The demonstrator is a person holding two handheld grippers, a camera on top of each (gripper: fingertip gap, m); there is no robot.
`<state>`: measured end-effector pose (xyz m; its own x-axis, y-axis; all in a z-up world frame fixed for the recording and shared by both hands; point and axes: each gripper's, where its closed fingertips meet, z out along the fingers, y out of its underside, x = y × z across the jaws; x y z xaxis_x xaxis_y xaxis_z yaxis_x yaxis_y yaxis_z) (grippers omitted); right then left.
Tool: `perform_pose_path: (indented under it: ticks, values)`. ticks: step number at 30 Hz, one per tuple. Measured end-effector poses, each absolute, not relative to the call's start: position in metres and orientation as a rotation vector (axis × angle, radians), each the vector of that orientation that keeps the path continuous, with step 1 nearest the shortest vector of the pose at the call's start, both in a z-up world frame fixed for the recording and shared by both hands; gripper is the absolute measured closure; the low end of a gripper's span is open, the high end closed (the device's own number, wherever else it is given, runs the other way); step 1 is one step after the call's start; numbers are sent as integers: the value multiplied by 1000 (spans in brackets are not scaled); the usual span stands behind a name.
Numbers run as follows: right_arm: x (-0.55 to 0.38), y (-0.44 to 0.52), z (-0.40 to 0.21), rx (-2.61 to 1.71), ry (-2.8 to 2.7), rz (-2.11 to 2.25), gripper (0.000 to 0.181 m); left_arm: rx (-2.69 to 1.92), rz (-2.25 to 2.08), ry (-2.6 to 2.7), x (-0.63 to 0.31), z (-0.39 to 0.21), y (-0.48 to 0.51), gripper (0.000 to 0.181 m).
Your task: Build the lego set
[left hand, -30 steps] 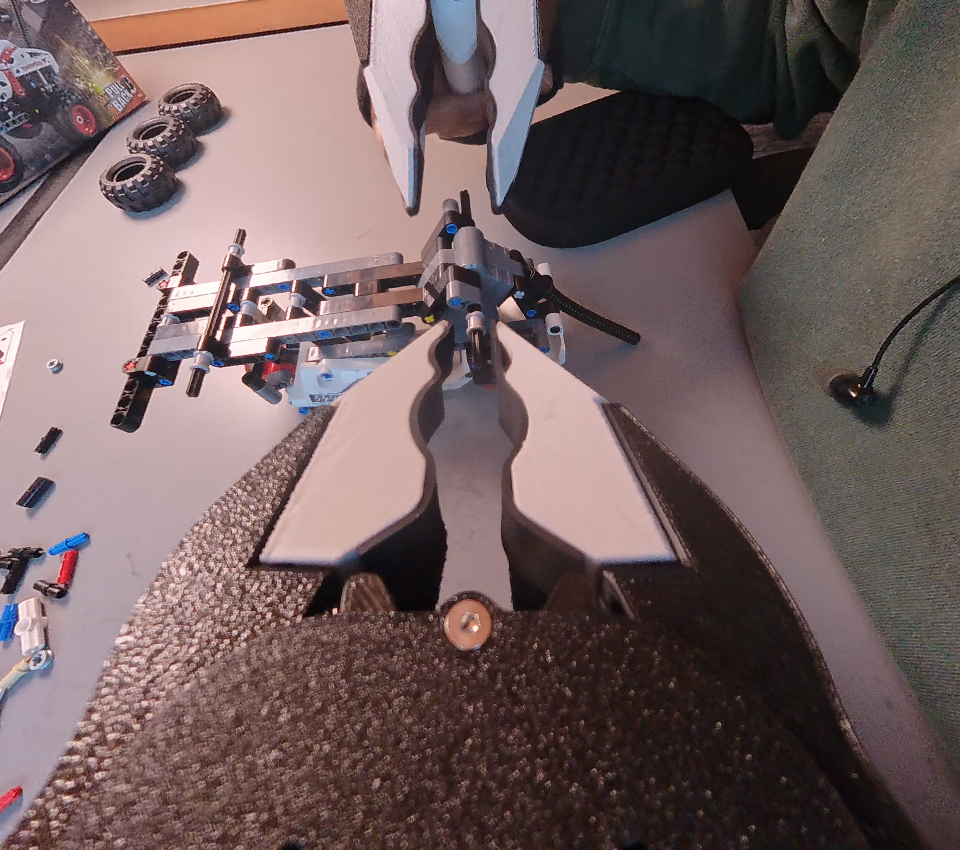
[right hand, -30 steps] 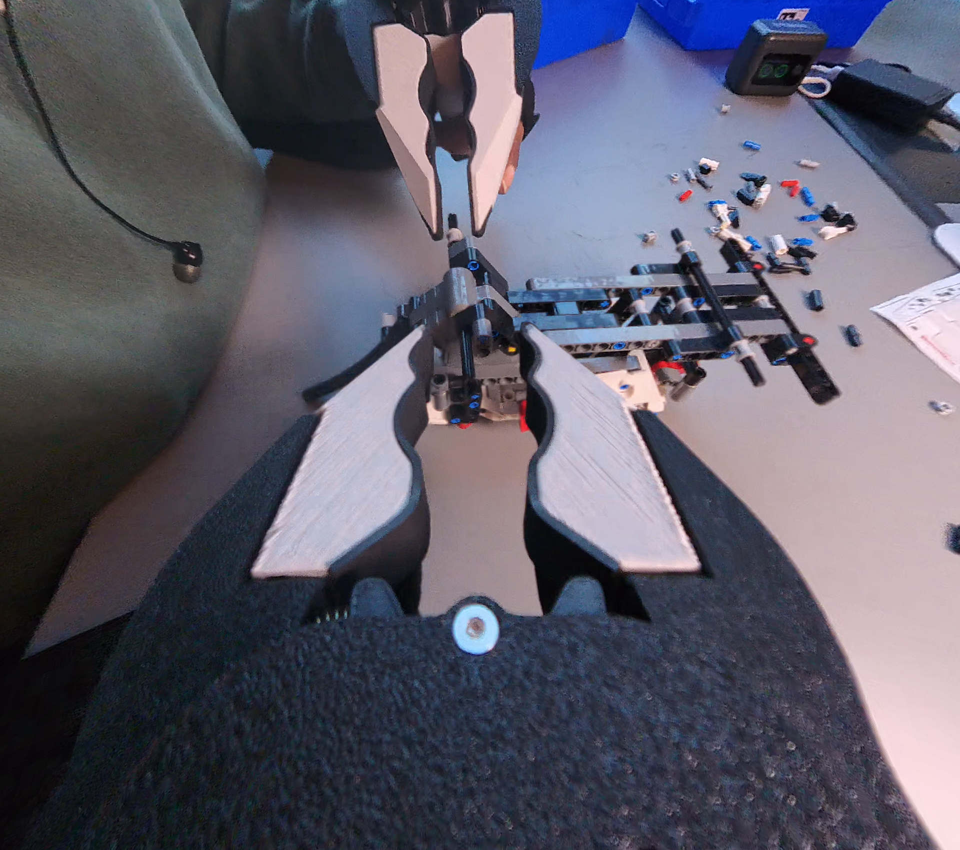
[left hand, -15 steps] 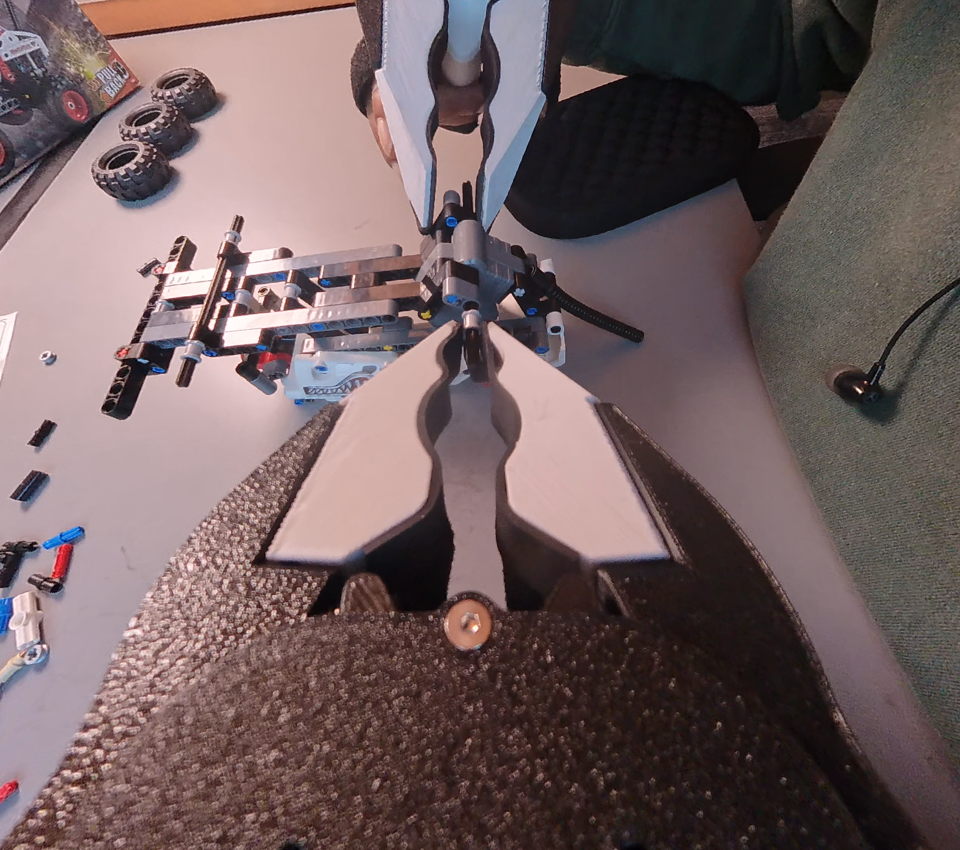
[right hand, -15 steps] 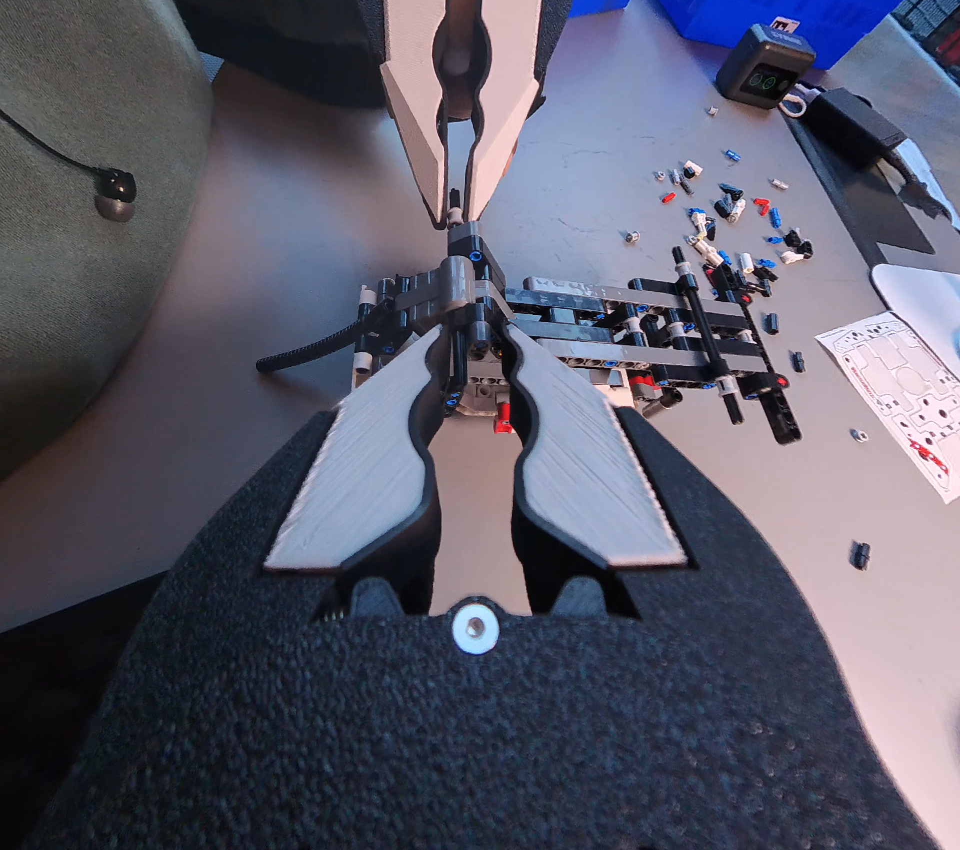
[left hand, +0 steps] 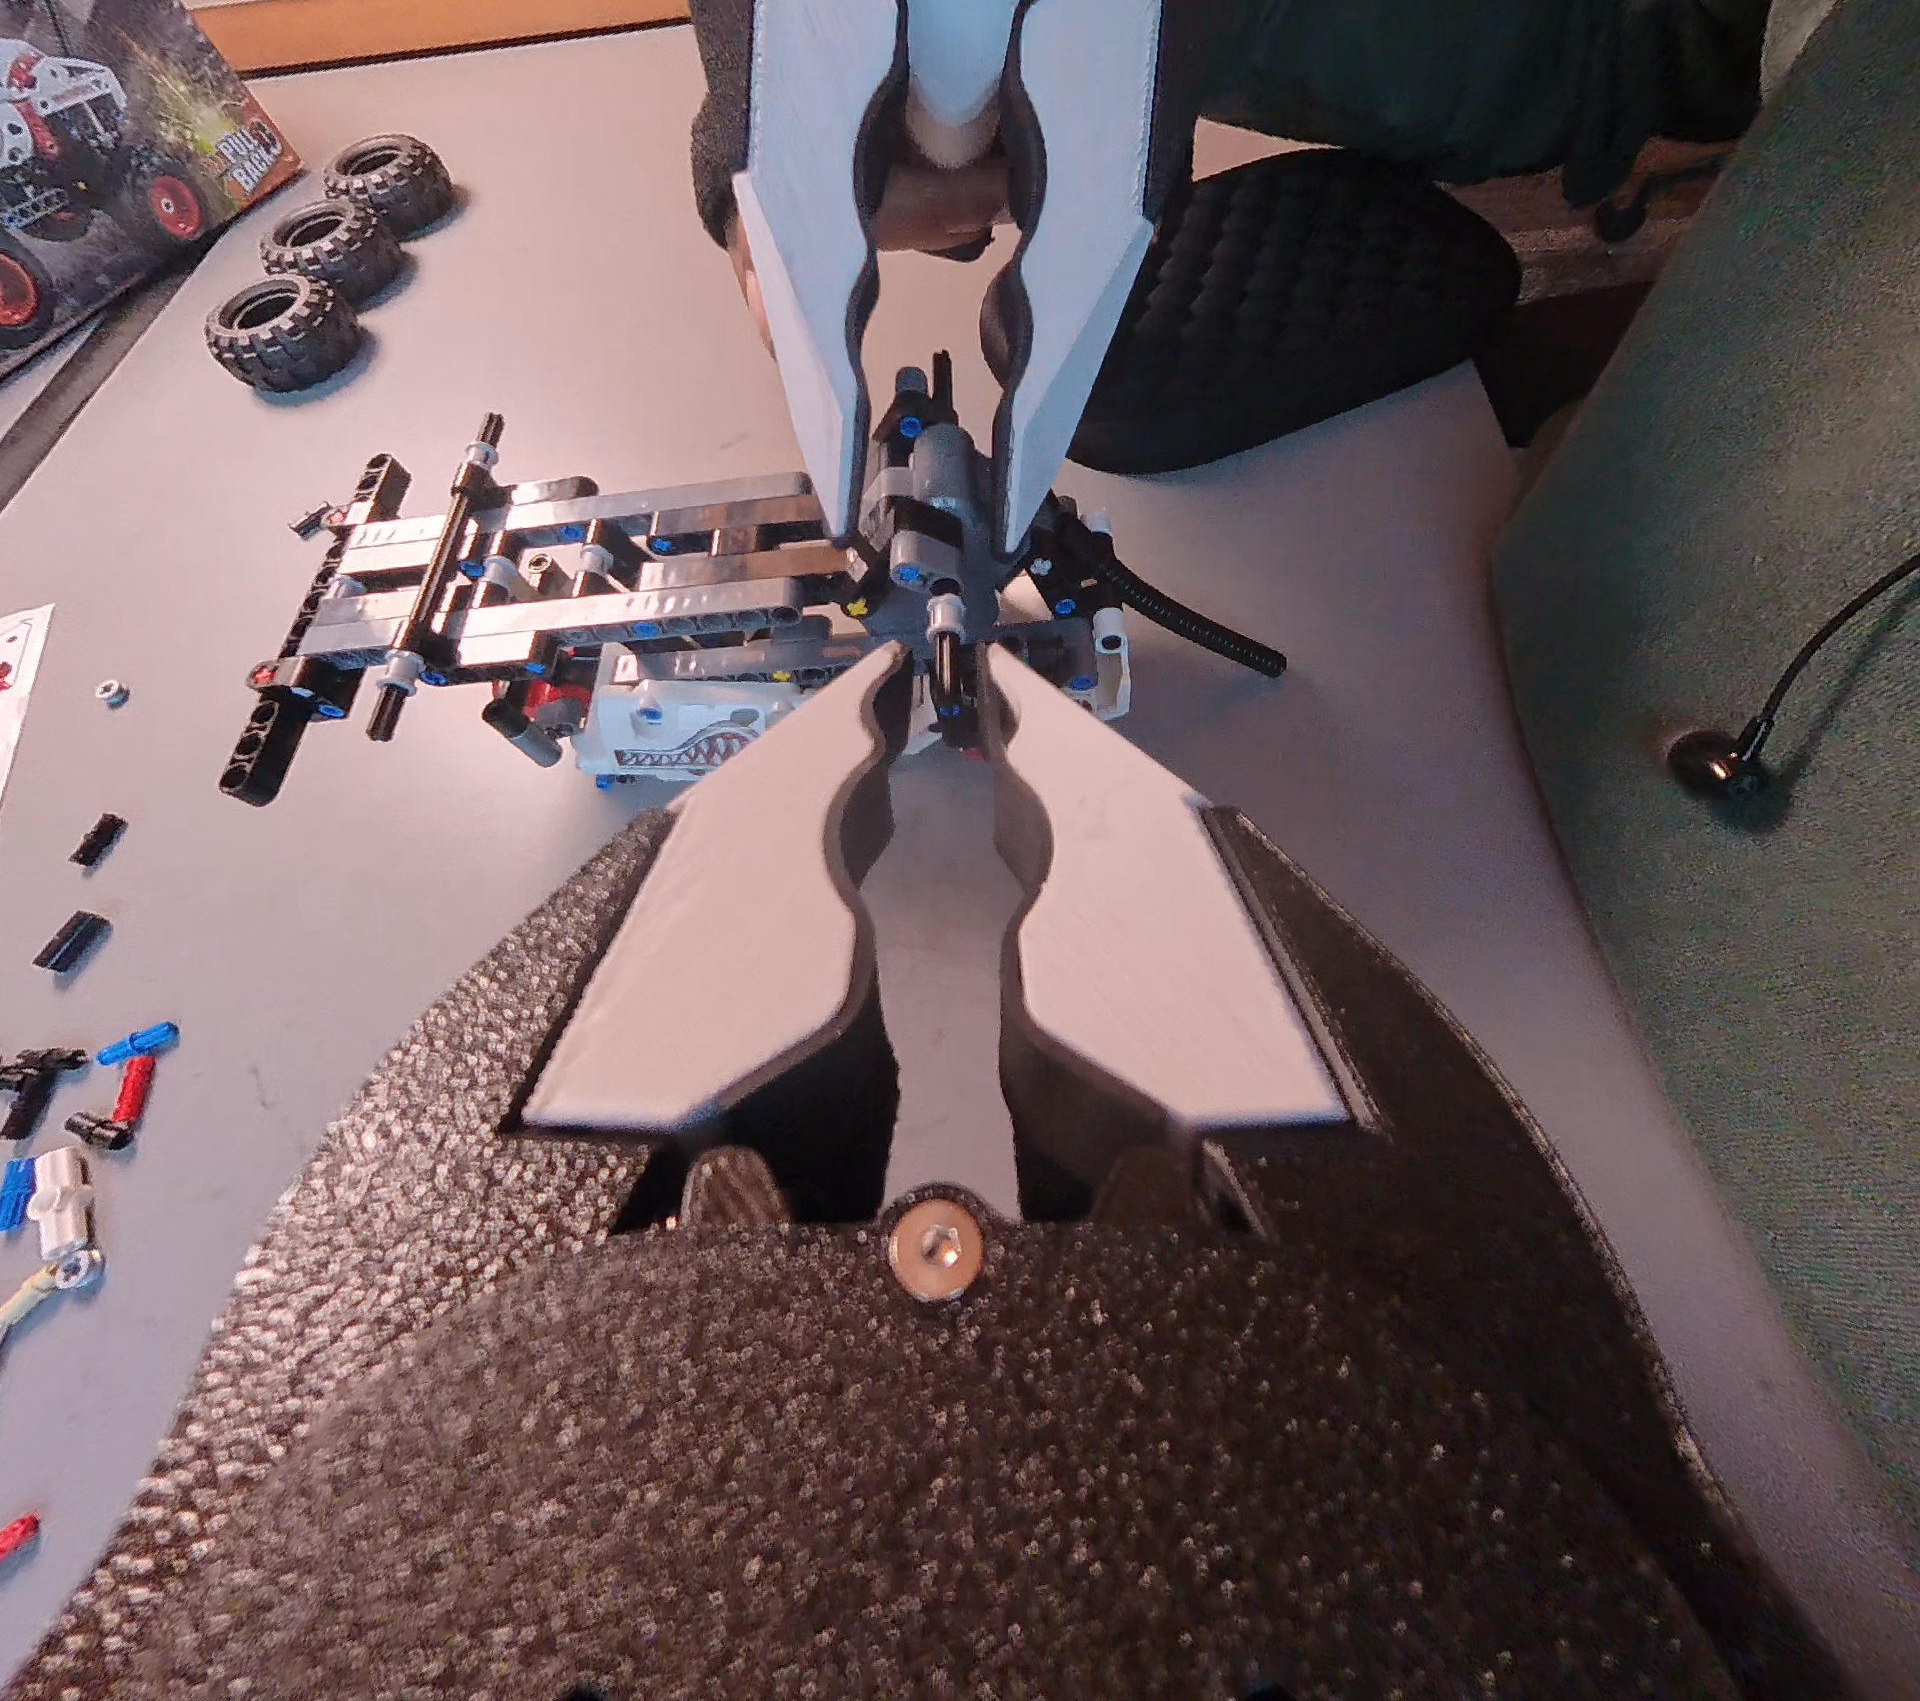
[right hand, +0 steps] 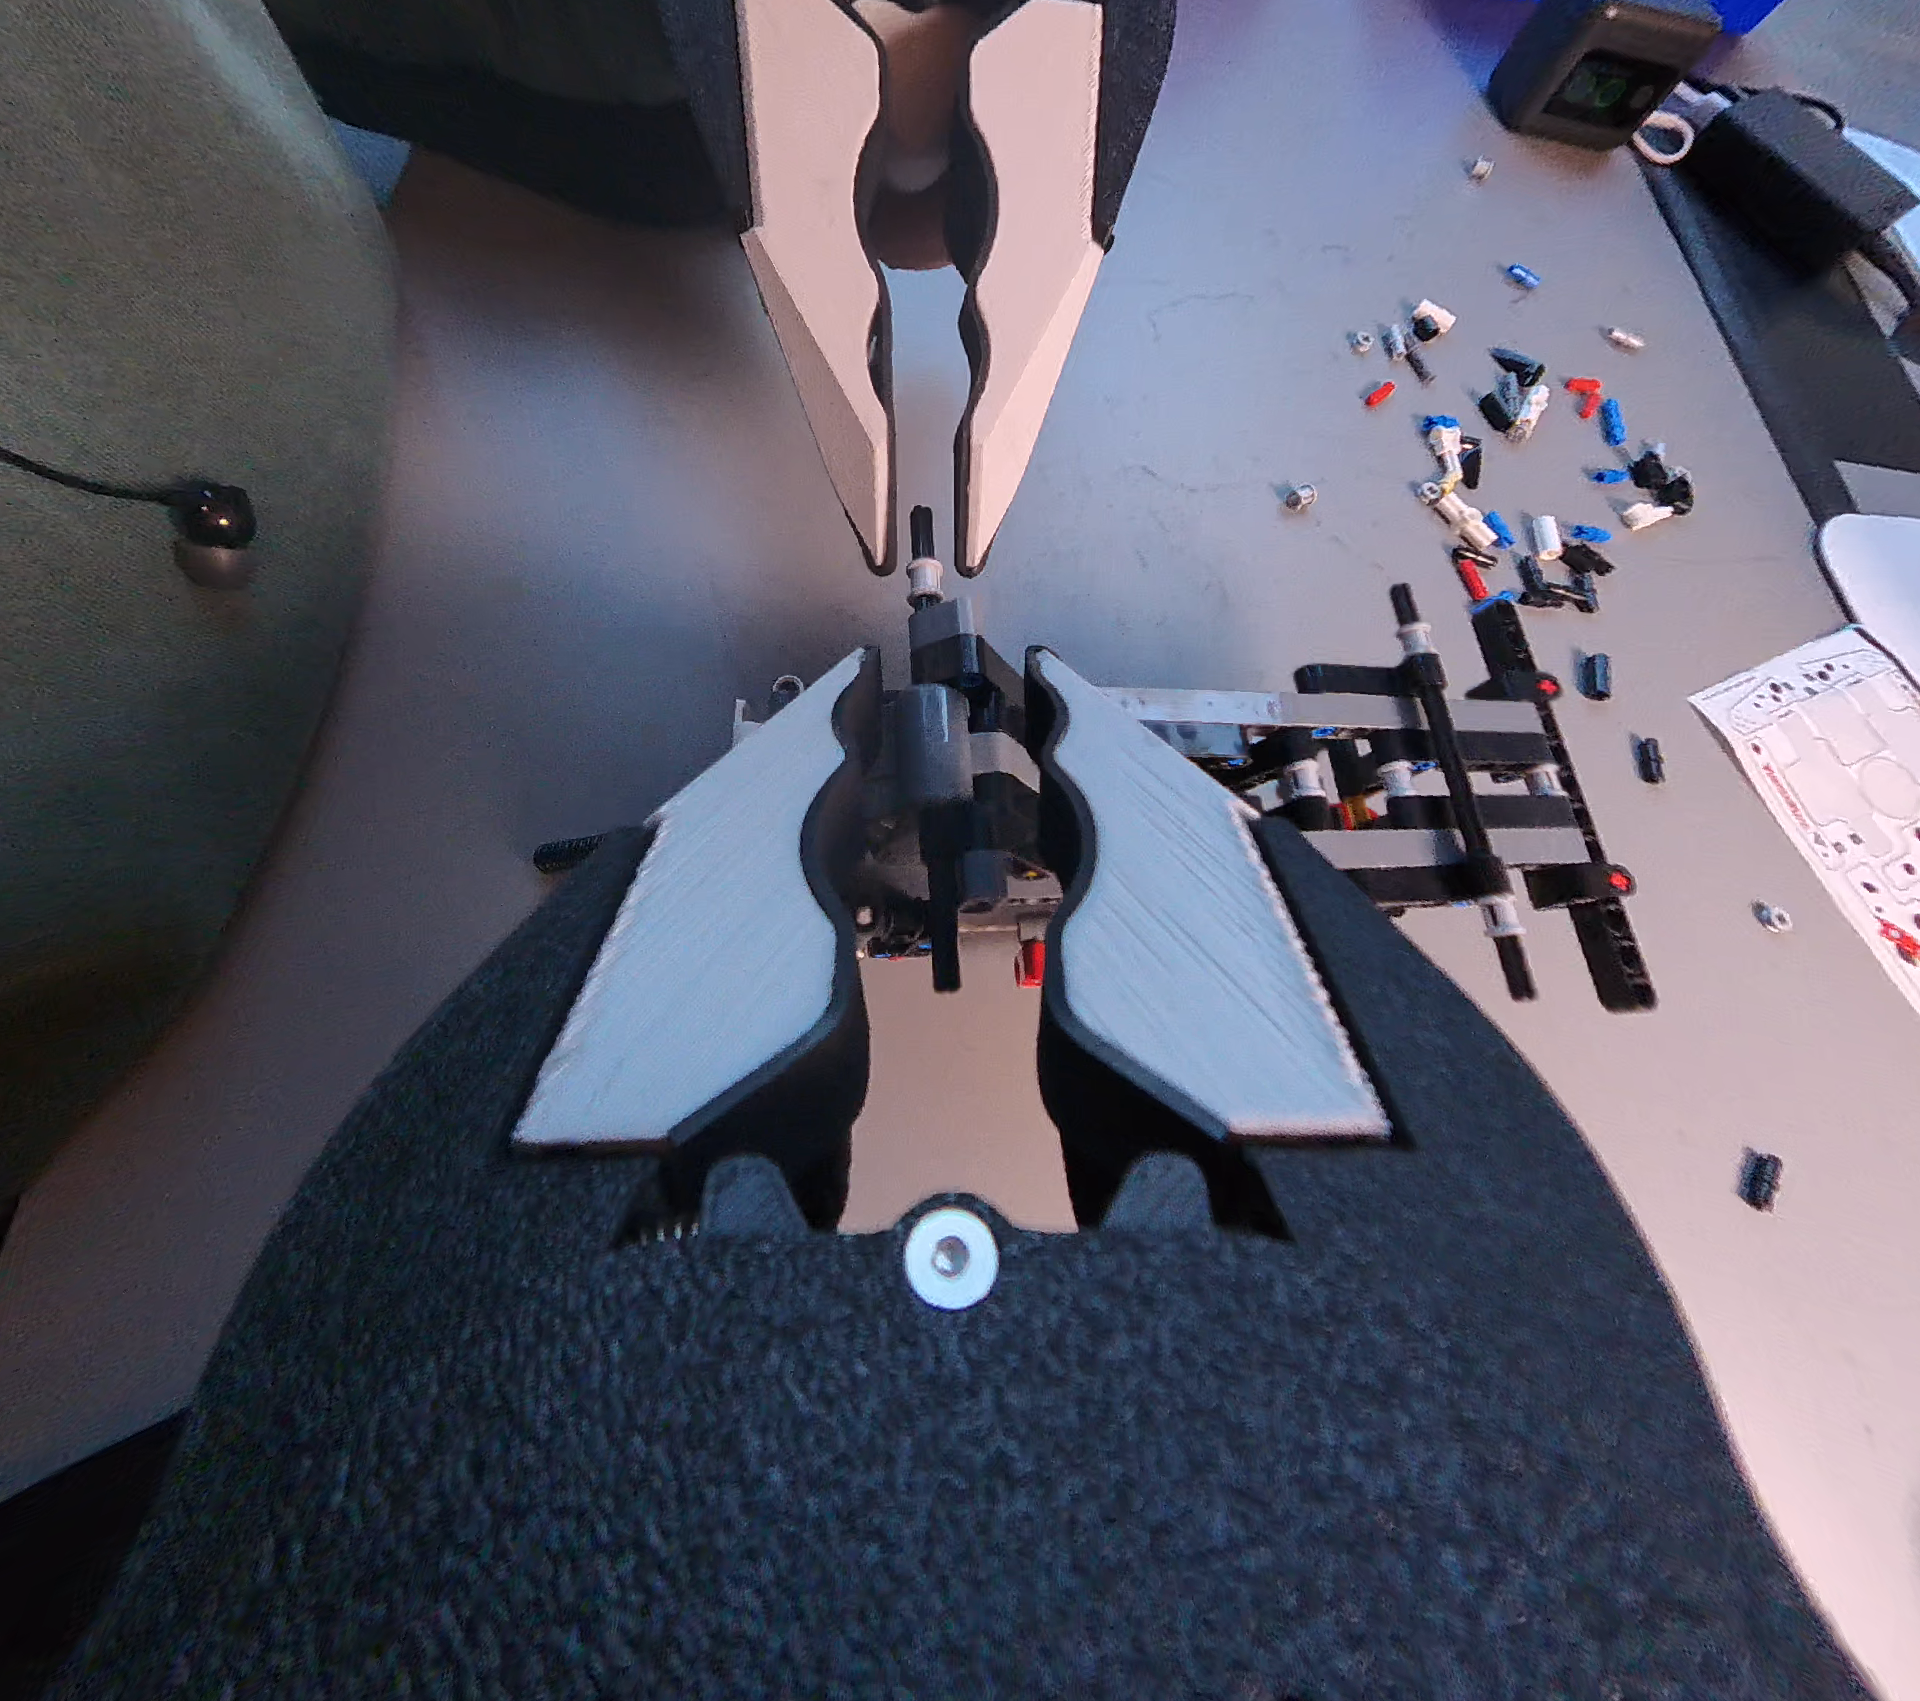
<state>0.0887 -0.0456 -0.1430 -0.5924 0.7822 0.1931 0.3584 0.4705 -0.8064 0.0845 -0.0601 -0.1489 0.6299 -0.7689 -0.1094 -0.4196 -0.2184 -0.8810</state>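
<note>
At frame centre, our grey-and-black beam chassis (left hand: 644, 602) lies half built. Our left gripper (left hand: 940, 664) stands narrowly parted at its black axle; our right gripper (right hand: 945, 695) straddles it, moderately apart. Three black tyres (left hand: 332, 249), upper left, and scattered small pins (right hand: 1527, 456) remain.

Grey-and-black chassis (left hand: 623, 581) — shark-teeth print on its white block (left hand: 675, 732) — black knobbly tyres (left hand: 322, 259).

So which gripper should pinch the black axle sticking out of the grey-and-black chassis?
Left. The left gripper tips already flank the thin black axle end, slightly apart. The right gripper straddles the grey connector block farther along, likely better for bracing.
</note>
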Motion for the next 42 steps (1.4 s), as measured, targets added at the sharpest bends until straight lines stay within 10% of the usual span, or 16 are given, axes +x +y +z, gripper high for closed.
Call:
perform_pose_path:
  ticks: [42]
  values:
    - [83,-56,-148,-474,-2489,-32,173,-1916,-403,905,89,-147,-61,178]
